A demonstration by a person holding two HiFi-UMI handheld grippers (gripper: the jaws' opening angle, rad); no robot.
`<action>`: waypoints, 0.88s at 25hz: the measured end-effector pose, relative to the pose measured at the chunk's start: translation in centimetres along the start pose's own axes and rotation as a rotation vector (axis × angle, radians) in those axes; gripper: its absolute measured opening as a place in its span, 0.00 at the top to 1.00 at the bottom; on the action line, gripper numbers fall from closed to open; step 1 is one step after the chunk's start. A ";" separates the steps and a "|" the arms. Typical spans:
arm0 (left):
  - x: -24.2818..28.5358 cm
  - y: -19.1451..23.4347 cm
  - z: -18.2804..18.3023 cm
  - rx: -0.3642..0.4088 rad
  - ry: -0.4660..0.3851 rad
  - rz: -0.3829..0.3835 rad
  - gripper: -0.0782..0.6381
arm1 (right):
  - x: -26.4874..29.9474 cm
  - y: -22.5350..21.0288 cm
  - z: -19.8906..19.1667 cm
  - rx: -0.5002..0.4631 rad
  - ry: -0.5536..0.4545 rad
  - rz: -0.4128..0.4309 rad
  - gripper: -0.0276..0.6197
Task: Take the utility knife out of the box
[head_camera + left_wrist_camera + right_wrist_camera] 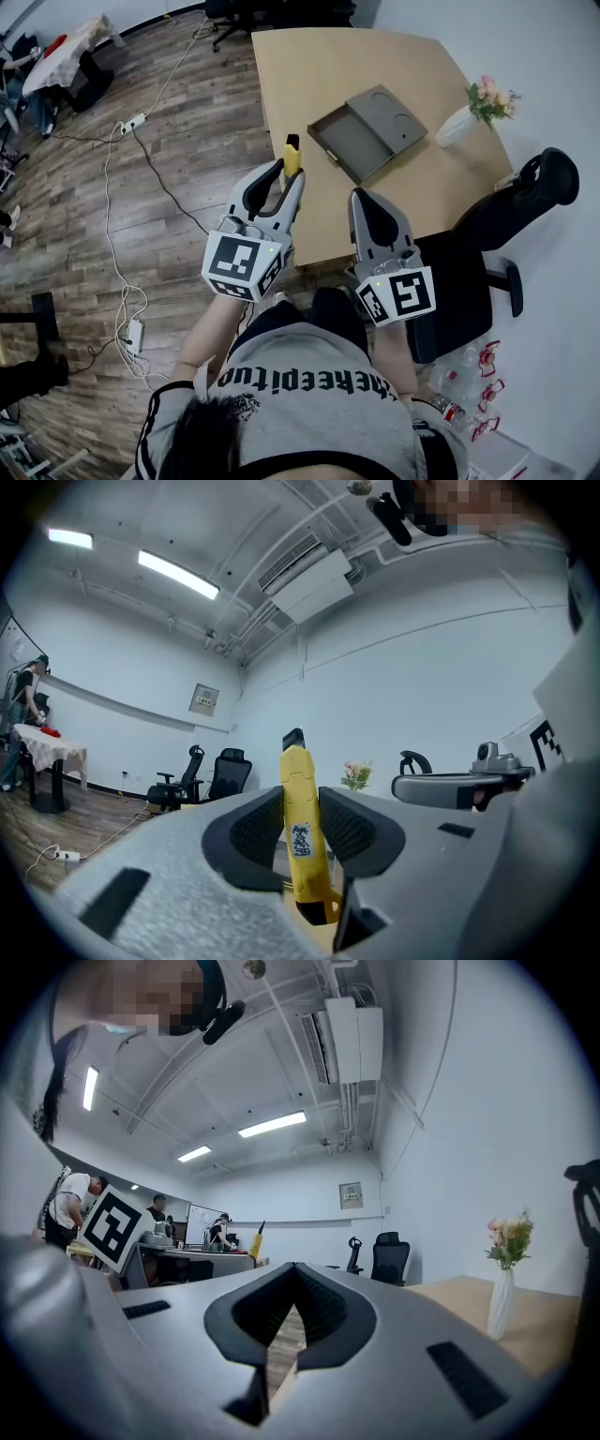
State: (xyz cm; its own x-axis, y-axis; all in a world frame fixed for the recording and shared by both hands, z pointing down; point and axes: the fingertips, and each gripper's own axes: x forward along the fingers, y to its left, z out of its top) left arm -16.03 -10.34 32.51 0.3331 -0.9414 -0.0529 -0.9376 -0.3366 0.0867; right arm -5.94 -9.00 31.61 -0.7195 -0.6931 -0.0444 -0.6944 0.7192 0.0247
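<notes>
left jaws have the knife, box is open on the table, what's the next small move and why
Probably carry the left gripper forward over the table beside the box and set the utility knife down. The knife stands gripped in its jaws, clear of the open box, which looks empty, so only placing it seems left.

The utility knife is already out of the box: yellow body, black tip, a little sticker stuck on its side. It's pinched upright between the jaws of the left gripper, held near the front edge of the table. The box, flat and grey, is seen lying open on the tabletop, well apart from the knife.
</notes>
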 end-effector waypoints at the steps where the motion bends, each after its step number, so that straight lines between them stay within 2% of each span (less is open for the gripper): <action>1: -0.2 0.0 0.1 0.002 -0.004 0.004 0.71 | -0.1 0.1 0.1 -0.004 -0.001 0.001 0.95; 9: -1.2 -1.0 1.5 0.014 -0.037 0.033 0.71 | -1.3 0.2 1.4 -0.024 -0.010 0.020 0.95; 22: -3.5 -6.5 2.5 0.031 -0.071 0.081 0.71 | -7.2 -1.2 2.6 -0.028 -0.015 0.036 0.95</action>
State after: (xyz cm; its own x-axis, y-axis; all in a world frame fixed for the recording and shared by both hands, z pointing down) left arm -11.35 -4.75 29.60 0.2495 -0.9612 -0.1174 -0.9642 -0.2579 0.0626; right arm 0.12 -4.73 29.33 -0.7438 -0.6659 -0.0578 -0.6683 0.7419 0.0541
